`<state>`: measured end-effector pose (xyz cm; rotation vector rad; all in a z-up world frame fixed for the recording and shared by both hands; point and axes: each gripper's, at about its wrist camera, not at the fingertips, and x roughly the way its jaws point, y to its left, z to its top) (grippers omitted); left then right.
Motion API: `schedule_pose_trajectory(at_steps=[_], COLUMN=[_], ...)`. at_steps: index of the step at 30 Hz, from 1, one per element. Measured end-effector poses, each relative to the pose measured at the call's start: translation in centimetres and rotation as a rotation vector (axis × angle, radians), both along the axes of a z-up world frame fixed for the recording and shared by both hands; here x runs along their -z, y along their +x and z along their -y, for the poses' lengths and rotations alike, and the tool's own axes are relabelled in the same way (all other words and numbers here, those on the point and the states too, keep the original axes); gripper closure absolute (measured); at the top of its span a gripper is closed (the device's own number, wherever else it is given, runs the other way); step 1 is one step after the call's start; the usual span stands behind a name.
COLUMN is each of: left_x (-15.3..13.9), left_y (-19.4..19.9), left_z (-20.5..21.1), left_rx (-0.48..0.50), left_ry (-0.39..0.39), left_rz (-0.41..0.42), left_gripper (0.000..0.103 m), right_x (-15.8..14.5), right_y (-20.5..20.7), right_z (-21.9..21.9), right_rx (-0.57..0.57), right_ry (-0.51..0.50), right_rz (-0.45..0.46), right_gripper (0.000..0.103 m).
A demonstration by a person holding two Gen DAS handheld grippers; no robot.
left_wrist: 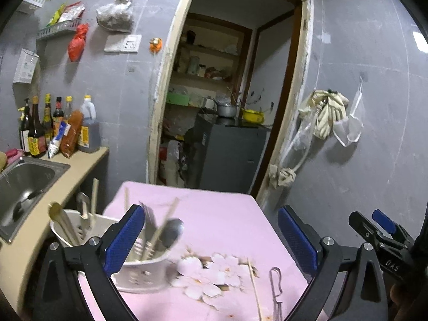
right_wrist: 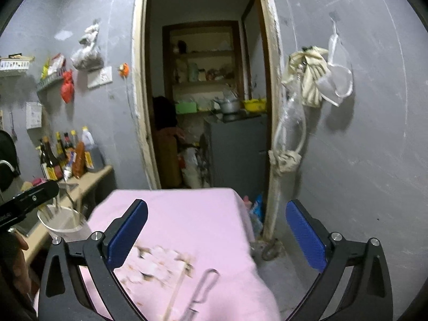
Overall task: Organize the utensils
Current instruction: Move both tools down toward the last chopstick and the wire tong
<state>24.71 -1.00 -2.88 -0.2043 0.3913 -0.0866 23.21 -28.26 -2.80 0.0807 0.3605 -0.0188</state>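
Note:
A white perforated utensil holder [left_wrist: 139, 275] stands on the pink flowered cloth [left_wrist: 219, 214] with forks, a spoon and chopsticks in it. A cream holder [left_wrist: 62, 228] beside it has a gold spoon and more utensils. My left gripper [left_wrist: 211, 238] is open, its left pad in front of the white holder and nothing between the pads. A loose chopstick [left_wrist: 255, 289] and a metal wire utensil [left_wrist: 276, 291] lie on the cloth near its right pad. My right gripper [right_wrist: 216, 236] is open and empty above the same chopstick [right_wrist: 176, 291] and wire utensil [right_wrist: 203, 289]. The right gripper [left_wrist: 371, 222] also shows at the right edge.
A steel sink [left_wrist: 26, 176] and a row of sauce bottles [left_wrist: 53, 125] sit on the counter to the left. An open doorway [left_wrist: 227, 107] lies beyond the table's far edge. Cloths and bags [left_wrist: 329, 112] hang on the right wall. The table's right edge drops to the floor [right_wrist: 294, 267].

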Motion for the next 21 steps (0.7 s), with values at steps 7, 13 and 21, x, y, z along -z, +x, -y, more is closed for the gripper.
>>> schedule_pose_trajectory(at_steps=[7,13,21], left_x=[3.5,6.7,11.5], left_y=[1.7,3.5,6.1], left_z=[3.3,4.5,3.3], left_rx=[0.023,0.027,0.005], left_ry=[-0.004,0.012,-0.039], left_rz=[-0.088,-0.171,-0.316], left_gripper=[0.003,0.003,0.003], right_x=[3.2,7.4,13.8], right_y=[1.1,2.7,5.5], right_z=[2.5,2.9,0.8], right_rx=[0.005,-0.033,-0.118], right_ry=[-0.021,-0.02,-0.042], right_rz=[-0.081,-0.196,-0.339], right_gripper=[0.002,0.002,0.002])
